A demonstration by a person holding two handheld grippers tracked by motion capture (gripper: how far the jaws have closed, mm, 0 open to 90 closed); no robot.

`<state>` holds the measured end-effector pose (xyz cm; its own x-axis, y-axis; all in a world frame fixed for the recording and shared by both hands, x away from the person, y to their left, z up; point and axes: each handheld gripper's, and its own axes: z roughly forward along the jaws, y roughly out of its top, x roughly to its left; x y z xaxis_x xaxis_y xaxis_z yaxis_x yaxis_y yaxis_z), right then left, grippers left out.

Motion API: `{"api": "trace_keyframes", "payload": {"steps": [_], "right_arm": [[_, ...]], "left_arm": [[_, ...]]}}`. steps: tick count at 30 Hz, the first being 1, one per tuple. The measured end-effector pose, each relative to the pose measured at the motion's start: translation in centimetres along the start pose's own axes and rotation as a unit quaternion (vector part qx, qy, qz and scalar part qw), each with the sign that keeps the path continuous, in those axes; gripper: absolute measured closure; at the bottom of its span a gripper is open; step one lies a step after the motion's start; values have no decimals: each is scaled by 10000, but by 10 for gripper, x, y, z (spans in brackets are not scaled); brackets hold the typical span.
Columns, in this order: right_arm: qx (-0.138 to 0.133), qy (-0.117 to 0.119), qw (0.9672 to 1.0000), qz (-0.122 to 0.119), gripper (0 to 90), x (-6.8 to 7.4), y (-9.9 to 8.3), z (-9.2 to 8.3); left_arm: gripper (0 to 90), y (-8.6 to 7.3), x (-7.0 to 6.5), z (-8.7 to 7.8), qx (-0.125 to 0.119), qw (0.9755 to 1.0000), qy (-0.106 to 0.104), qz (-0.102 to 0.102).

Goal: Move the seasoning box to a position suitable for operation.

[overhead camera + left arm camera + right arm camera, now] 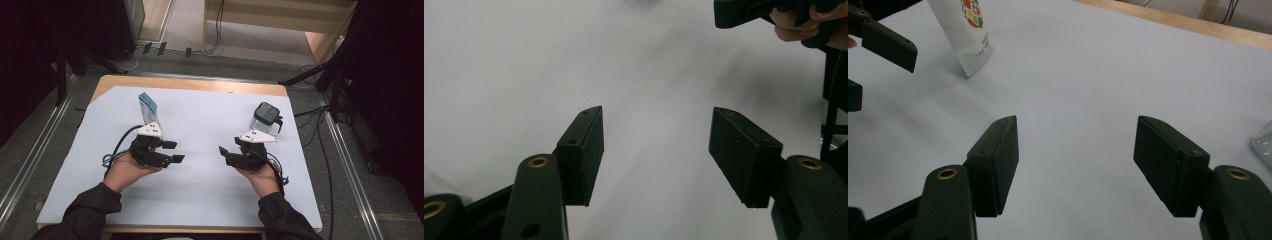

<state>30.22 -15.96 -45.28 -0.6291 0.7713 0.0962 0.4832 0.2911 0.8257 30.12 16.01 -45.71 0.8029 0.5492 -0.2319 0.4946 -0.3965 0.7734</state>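
My left gripper (177, 151) rests low over the white sheet (200, 180), its jaws pointing right and standing open. In the left gripper view my left gripper (656, 117) has only bare sheet between its jaws. My right gripper (223, 155) faces it from the right, also open. My right gripper (1078, 125) holds nothing. A blue and white pouch (147, 107) stands upright just behind the left hand; in the right gripper view the pouch (970, 30) shows a coloured logo. A clear jar with a dark lid (265, 117) stands behind the right hand.
The white sheet covers a wooden table (190, 84), whose edge shows at the back. Cables trail from both grippers toward the person's wrists. Dark stands and floor cables (320, 75) surround the table. The jar's glass (1264, 142) sits at the right edge of the right gripper view.
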Motion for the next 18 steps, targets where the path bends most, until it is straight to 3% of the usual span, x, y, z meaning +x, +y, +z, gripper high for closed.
{"api": "trace_keyframes", "payload": {"steps": [4, 7, 10, 11, 12, 14, 16, 18], "right_arm": [[139, 631, 9969, 439, 427, -12, -2, 0], [245, 879, 9928, 780, 463, -19, -8, 2], [175, 771, 9951, 594, 469, -19, -12, 3], [78, 546, 9983, 177, 495, -16, -15, 4], [78, 546, 9983, 177, 495, -16, -15, 4], [178, 400, 9990, -7, 516, -13, -12, 3], [223, 218, 9992, -255, 531, -12, -9, 2], [206, 146, 9992, -313, 543, -12, -9, 1]], "left_arm": [[421, -5, -1, 0, 129, 9996, 93, 240], [436, -5, 1, -3, 45, 9998, 17, 181], [452, -6, 1, -5, -29, 9999, 12, 160], [455, -6, 3, -7, -62, 9999, 22, 152], [454, -6, 3, -7, -62, 9999, 22, 152], [462, -5, 5, -10, -189, 9997, -170, 12], [475, -4, 6, -13, -304, 9993, -207, -14], [474, -3, 6, -14, -282, 9994, -204, -44]]}}
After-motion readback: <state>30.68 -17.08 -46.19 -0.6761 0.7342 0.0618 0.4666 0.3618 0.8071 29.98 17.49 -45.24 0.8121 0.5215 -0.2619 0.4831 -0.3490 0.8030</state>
